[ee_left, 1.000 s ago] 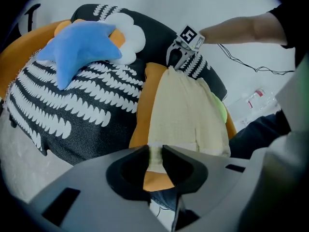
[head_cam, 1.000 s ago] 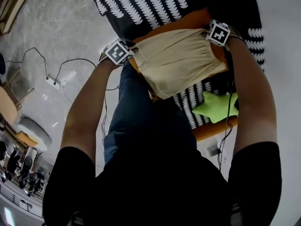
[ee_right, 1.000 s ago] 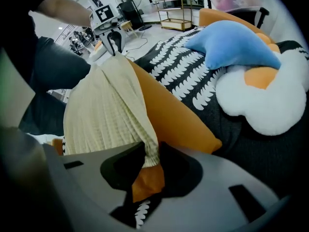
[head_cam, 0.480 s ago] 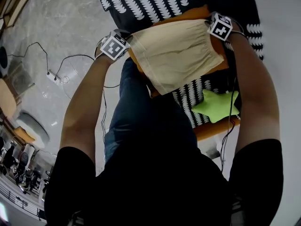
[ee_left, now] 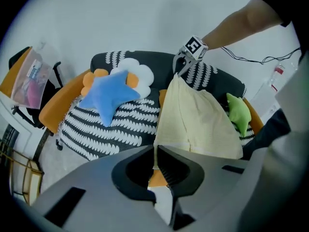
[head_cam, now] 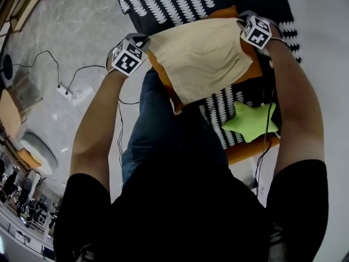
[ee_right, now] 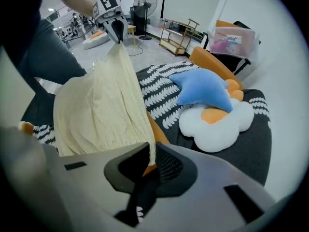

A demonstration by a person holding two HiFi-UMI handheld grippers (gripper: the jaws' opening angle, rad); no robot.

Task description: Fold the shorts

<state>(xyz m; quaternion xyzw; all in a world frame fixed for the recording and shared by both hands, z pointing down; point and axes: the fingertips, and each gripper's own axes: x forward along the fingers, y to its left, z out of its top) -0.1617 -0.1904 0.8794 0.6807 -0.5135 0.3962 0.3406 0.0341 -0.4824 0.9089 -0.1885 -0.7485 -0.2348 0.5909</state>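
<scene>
Left tongs and right tongs rose since a second ago, having just closed on opposite top corners of the cream shorts. Top edge spanned between them; cloth hung above the sofa.

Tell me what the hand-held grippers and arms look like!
The left hand-held gripper and right hand-held gripper are grey, with black ridged pads. Each carries a white cube printed with black squares. The person wears short black sleeves. A thin black cable runs beside the right arm.
</scene>
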